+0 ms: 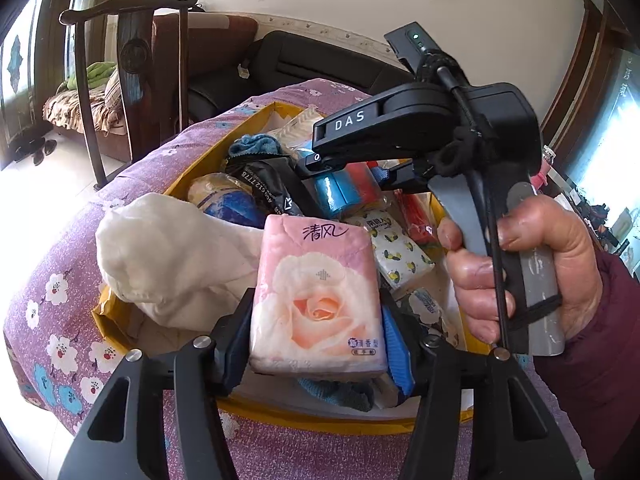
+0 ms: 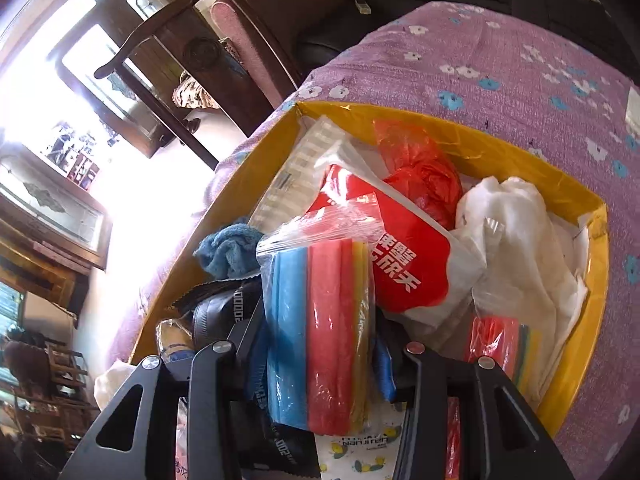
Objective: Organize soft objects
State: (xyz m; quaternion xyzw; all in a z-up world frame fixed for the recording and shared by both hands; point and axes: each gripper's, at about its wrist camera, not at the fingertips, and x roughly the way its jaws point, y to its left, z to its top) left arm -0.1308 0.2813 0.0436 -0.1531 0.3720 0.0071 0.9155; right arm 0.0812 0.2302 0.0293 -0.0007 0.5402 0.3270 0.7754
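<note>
Purple floral bedspread [image 1: 60, 240] underneath, white and blue blossoms printed across it. On top, a yellow cardboard box [image 2: 576, 360], open, crammed with soft goods. Inside, largest first: a crumpled white cloth [image 1: 172, 248] spilling over the near-left rim; a red-and-white plastic bag [image 2: 404, 248] with white Chinese characters, not clearly readable upside down; a knotted red plastic bag [image 2: 420, 168] behind it; a black packet [image 1: 264, 184] printed with digits, partly legible as "6127778"; a blue terry cloth [image 2: 228, 248] by the left wall; a white tissue pack with lemon print [image 1: 396, 252] bearing small Chinese lettering; a second small wrapped bundle of coloured strips [image 2: 500, 344] at the right.

Held above the box's near edge by the left gripper [image 1: 316, 320]: a pink tissue pack [image 1: 316, 284], large peach rose on the front, "清风" in black at the top, small blue label low on the right. Pads pressed against both its sides, pack upright.

Clamped in the right gripper [image 2: 320, 344]: a clear-wrapped roll pack [image 2: 316, 320] of blue, red and yellow rolls, standing over the box's middle, film glossy and wrinkled. "DAS" in white on that gripper's black arm in the left view, a person's hand [image 1: 520, 272] in a maroon sleeve around its grey handle.
</note>
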